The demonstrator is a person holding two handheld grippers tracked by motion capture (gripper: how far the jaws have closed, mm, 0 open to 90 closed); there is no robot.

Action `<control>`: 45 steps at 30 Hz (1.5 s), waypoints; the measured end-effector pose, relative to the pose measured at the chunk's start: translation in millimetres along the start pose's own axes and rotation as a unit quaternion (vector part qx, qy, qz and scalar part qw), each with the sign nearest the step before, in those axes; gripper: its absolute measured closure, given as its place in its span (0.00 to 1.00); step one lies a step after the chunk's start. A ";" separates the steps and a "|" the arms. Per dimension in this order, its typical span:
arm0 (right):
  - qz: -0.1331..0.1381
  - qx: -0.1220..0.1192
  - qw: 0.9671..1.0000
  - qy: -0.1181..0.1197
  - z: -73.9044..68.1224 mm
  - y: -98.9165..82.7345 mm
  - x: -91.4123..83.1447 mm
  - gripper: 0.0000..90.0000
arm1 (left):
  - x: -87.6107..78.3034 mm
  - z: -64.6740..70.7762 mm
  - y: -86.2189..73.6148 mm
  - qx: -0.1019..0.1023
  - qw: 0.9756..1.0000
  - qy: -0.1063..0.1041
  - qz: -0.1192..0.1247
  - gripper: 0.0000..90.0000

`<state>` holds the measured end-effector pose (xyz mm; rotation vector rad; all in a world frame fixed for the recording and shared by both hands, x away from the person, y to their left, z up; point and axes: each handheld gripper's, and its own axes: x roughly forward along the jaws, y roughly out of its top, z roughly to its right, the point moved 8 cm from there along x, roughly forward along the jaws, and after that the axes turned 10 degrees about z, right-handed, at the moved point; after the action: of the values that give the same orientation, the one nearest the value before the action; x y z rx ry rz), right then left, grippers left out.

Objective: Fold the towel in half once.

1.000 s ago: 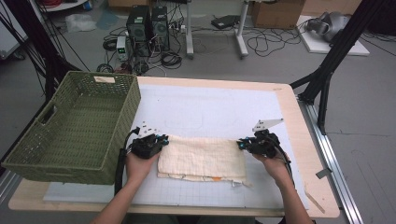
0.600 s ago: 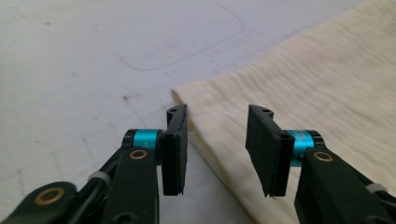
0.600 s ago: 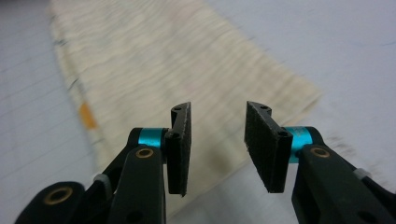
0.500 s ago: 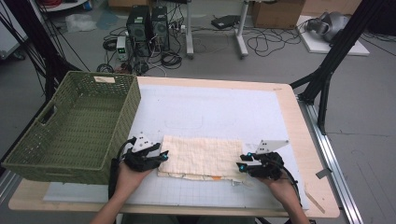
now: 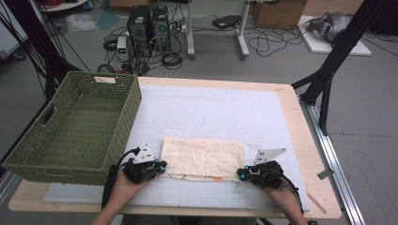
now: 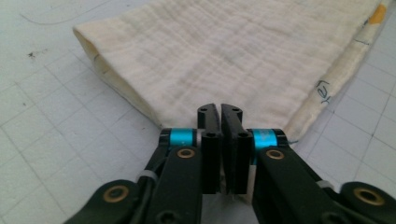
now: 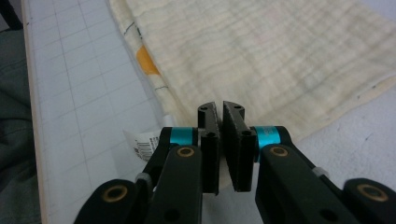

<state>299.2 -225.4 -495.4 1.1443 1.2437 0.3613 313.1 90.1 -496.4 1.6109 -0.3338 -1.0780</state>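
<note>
Cloth [image 5: 202, 157] flat on the bench [image 5: 309, 140], lower middle of the high view, already folded into a long strip. Green basket [image 5: 70, 136] at left of frame, just beside the cloth's left end.

Left tool [image 5: 157, 169] at the near-left corner, right tool [image 5: 240, 174] at the near-right corner. In the left gripper view, left tool [image 6: 220, 112] pressed together with the corner of the cloth [image 6: 224, 56] pinched between the pads. In the right gripper view, right tool [image 7: 220, 109] likewise clamped on its corner, fabric visible in the gap lower down; white label [image 7: 142, 142] sticking out just left of the jaws.

Step in hand, as judged: lift the near edge and carry it over for another fold.

Notes for doing it well:
- Check that all layers sit in each pinch, not the top one alone; printed under-layer peeking out along the near edge.
- Raise both corners together, level, with the edge kept lightly taut.
- Lay over to the far edge, matching corners before letting go.
- Avoid dragging the bottom layer across the bench.
</note>
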 end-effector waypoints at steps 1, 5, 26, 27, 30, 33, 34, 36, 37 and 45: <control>0.004 -0.002 1.000 -0.002 -0.4 1.6 -1.0 0.96 | -0.8 -0.7 1.2 0.004 1.000 0.005 0.004 0.98; 0.024 -0.003 1.000 -0.004 -1.9 8.5 -6.6 0.96 | -4.7 -2.2 5.3 0.001 1.000 0.009 0.019 0.98; 0.042 0.009 0.999 0.009 -10.3 9.4 -11.1 0.77 | -11.3 -2.7 7.5 -0.019 0.999 -0.004 0.046 0.89; 0.048 0.010 0.999 0.006 -9.1 11.3 -11.0 0.75 | -11.3 -2.7 7.5 -0.019 0.999 -0.004 0.046 0.87; 0.068 0.012 0.998 0.000 -4.3 18.0 -9.9 0.64 | -12.2 -6.0 13.9 -0.029 0.997 -0.007 0.067 0.80; 0.089 0.015 0.996 -0.008 -0.1 24.8 -11.0 0.57 | -12.8 -8.6 18.1 -0.034 0.996 -0.003 0.080 0.75; 0.093 0.014 0.995 -0.012 1.3 26.5 -11.5 0.55 | -13.1 -9.7 20.7 -0.033 0.996 -0.002 0.087 0.74; 0.098 0.016 0.995 -0.019 3.1 28.7 -11.4 0.50 | -12.7 -10.0 22.8 -0.037 0.995 -0.001 0.094 0.71; 0.101 0.015 0.994 -0.023 4.7 29.9 -10.8 0.48 | -12.7 -10.1 23.2 -0.037 0.995 -0.001 0.096 0.69; 0.098 0.012 0.995 -0.031 5.1 31.9 -6.3 0.38 | -12.7 -10.7 25.6 -0.034 0.994 0.004 0.102 0.62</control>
<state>312.4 -218.5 -466.1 1.2932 1.0875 0.4555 322.6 96.8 -468.2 1.4864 -0.4418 -0.9173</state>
